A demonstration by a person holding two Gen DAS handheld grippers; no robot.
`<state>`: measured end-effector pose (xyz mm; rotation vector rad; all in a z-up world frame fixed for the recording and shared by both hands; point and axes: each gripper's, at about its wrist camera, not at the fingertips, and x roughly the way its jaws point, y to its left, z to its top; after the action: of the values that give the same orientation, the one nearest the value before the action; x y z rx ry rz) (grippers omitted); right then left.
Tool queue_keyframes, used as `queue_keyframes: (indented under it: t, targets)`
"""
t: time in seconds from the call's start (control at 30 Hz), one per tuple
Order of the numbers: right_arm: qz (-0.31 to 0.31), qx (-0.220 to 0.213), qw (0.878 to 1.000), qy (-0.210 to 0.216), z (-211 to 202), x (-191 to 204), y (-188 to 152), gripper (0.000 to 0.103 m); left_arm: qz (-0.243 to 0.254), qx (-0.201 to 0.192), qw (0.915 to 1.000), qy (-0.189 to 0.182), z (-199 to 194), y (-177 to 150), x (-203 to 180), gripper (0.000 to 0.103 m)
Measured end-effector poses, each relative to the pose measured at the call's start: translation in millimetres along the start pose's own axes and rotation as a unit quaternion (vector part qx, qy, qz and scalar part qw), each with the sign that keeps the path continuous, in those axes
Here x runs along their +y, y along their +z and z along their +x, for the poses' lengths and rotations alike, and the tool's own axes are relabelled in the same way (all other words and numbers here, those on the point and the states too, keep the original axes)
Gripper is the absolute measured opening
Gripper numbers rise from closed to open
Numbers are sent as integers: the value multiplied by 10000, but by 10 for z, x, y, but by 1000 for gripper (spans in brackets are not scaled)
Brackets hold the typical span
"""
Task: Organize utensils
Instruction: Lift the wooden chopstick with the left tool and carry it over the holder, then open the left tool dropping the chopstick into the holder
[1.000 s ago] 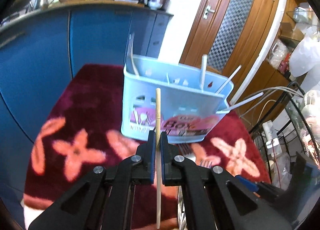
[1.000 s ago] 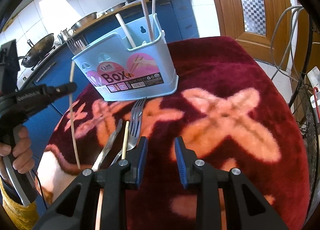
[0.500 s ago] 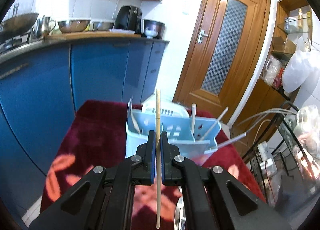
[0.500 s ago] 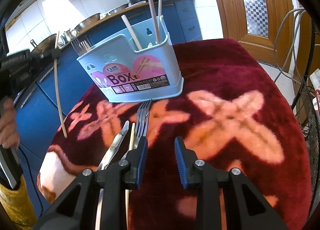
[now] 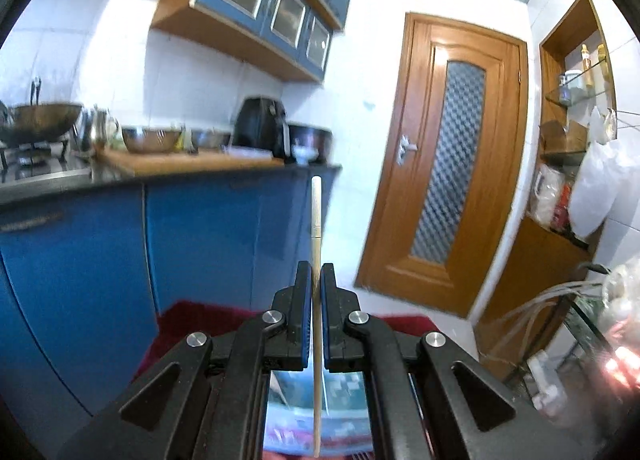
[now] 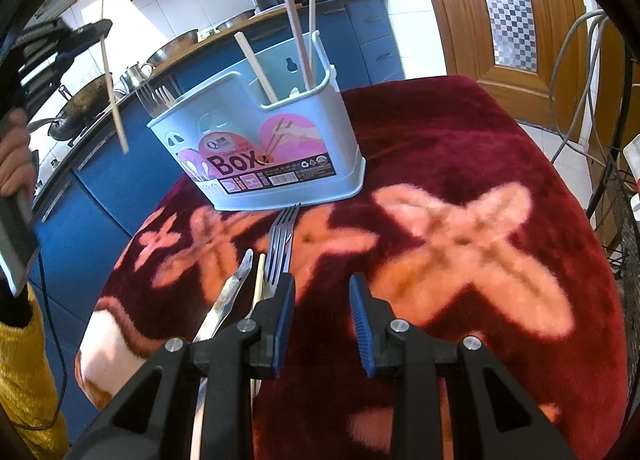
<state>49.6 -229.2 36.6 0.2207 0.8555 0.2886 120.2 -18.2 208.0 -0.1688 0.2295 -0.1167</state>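
Note:
My left gripper (image 5: pixel 316 280) is shut on a pale wooden chopstick (image 5: pixel 316 220), held upright and high in the air. The right wrist view shows that chopstick (image 6: pixel 114 100) hanging left of and above the light blue utensil box (image 6: pixel 264 140). The box holds several chopsticks (image 6: pixel 296 32) in one compartment and forks (image 6: pixel 154 94) in another. My right gripper (image 6: pixel 322 296) stands open low over the red cloth with nothing between its fingers. Just left of it lie a fork (image 6: pixel 280 244), a chopstick (image 6: pixel 259 280) and a knife (image 6: pixel 226 296).
The red flowered cloth (image 6: pixel 460 164) covers the small table. Blue cabinets (image 5: pixel 200 240) with pots on the counter stand behind, a wooden door (image 5: pixel 452 164) to the right. A wire rack (image 6: pixel 624 220) with cables stands at the table's right edge. A hand in a yellow sleeve (image 6: pixel 20 360) holds the left gripper.
The left gripper has risen with the chopstick and tilted up, so the box has dropped to the bottom of its view. The right gripper has not moved.

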Motion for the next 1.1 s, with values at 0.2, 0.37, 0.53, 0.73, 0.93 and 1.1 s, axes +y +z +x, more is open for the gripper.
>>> queue_keyframes:
  t: [0.2,0.37,0.53,0.73,0.93,1.1]
  targets:
    - [38,-88,10000,15,36,-23,62,31,-3,-375,9991,188,250,36,40,2]
    - [25,-169,9998,36,68,-38,102,31,10,-436,9986,302,496,-113,74,2]
    - [-7,-239,9997,86,89,-42,117,31,-51,-209,9993,295,698,-320,138,2]
    - [-55,-318,9993,165,99,-24,122,32,-53,231,9993,303,875,-593,204,2]
    - [-37,-332,9993,161,88,-20,117,32,158,360,9988,276,818,-696,153,34]
    - [-28,-390,9991,155,29,-12,111,32,328,415,9982,280,659,-662,85,34]
